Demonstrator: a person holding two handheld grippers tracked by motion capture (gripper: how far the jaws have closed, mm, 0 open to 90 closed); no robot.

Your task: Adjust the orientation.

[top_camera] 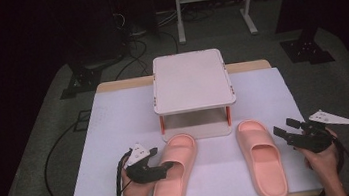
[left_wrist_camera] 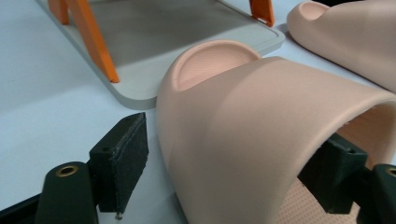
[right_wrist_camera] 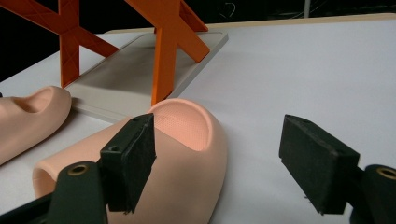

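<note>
White-covered table (top_camera: 116, 135) with wood edge. On it: small two-tier rack (top_camera: 191, 78), orange legs, at centre back; left pink slipper (top_camera: 174, 173) and right pink slipper (top_camera: 261, 158) side by side in front, apart.

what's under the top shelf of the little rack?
Under the rack's top shelf sits a grey bottom tray, bare where visible, between orange legs. The high view hides most of the tray; the slippers lie in front, toes at its edge.

2 pink slippers (top_camera: 175, 173) lie before a white shelf (top_camera: 191, 81), grippers beside them.
</note>
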